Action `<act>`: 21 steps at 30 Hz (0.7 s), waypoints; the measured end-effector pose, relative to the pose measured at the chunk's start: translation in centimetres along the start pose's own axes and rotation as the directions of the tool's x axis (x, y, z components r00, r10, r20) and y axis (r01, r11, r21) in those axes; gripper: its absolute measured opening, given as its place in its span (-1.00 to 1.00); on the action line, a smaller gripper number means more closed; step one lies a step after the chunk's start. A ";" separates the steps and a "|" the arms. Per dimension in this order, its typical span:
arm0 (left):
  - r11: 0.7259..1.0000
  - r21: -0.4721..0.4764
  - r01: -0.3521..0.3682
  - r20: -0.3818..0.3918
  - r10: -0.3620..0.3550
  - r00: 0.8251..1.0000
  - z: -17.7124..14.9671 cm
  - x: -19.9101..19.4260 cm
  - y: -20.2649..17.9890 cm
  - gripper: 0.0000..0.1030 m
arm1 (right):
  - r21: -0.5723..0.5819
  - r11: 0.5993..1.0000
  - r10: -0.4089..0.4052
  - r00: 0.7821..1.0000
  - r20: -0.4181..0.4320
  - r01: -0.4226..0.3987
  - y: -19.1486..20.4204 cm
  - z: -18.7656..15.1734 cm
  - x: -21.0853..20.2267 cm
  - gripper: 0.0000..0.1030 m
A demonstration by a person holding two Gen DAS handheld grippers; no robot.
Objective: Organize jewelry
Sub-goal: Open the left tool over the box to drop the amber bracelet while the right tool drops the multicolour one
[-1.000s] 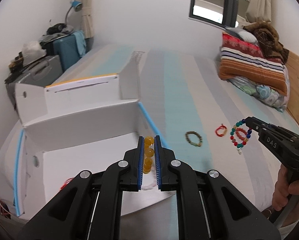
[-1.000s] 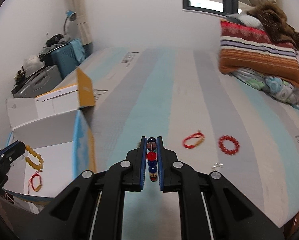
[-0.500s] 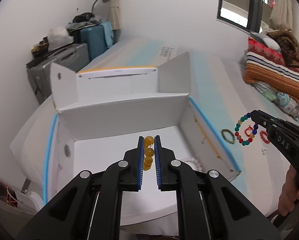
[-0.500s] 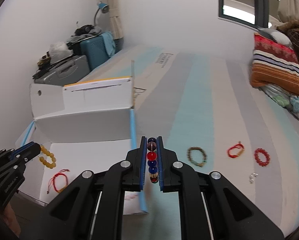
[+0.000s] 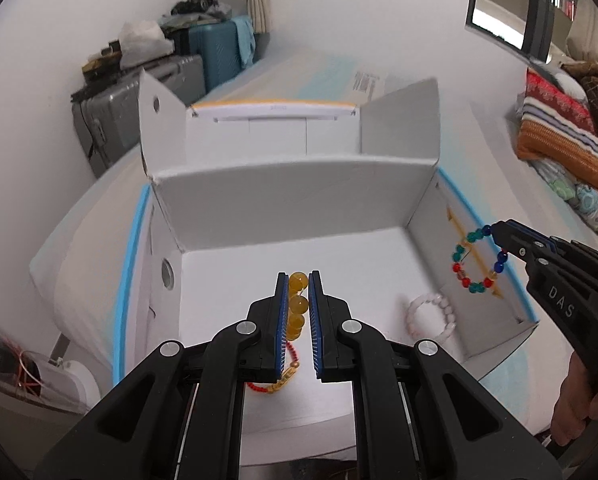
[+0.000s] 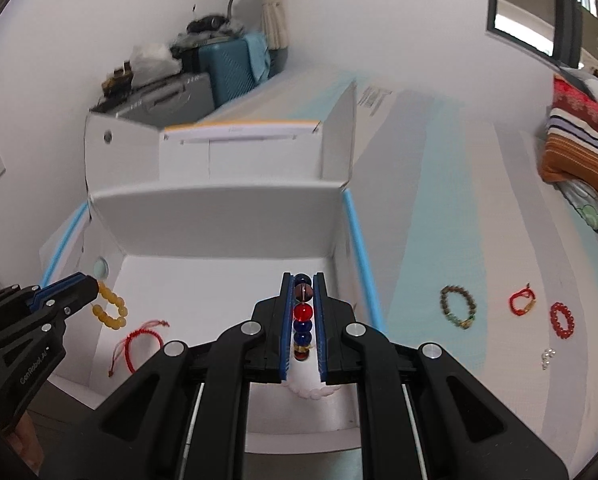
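I have the left hand-held gripper (image 5: 297, 286) clamped on the amber bead bracelet (image 5: 297, 304), which hangs over the open white box (image 5: 299, 192) on the bed (image 6: 459, 208). My right hand-held gripper (image 6: 302, 288) is closed on the multicoloured bead bracelet (image 6: 302, 316); from the left wrist camera its loop dangles just at the box's right wall.

Inside the box a red cord bracelet (image 6: 137, 340) lies on the floor below the amber beads, and a pale pink bead bracelet (image 5: 431, 316) rests near the right wall.

Out on the striped bed cover, well apart from the box, I see a brown bead bracelet (image 6: 458, 306), a red cord bracelet with gold (image 6: 522, 302), a red bead bracelet (image 6: 562, 319) and something small and silvery (image 6: 547, 357), possibly earrings; it is too small to tell.
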State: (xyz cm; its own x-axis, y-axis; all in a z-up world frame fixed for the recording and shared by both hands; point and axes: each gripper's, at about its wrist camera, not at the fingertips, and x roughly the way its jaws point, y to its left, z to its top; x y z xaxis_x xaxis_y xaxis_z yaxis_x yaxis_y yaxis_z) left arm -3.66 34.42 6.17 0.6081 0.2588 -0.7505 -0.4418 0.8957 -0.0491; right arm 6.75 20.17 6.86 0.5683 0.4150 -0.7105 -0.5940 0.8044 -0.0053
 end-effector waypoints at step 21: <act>1.000 0.001 -0.015 -0.176 0.015 0.984 -1.7 6.1 1.4 -0.82 | -0.016 1.000 0.014 0.963 -0.268 -0.019 1.9 -2.4 8.0 -0.83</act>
State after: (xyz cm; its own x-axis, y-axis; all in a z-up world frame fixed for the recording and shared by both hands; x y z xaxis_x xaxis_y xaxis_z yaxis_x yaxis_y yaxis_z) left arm -1.74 36.62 0.42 0.4755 0.2047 -0.8556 -0.4507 0.8919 -0.0371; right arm 8.82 24.00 -0.51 0.3871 0.2970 -0.8729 -0.6135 0.7897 -0.0034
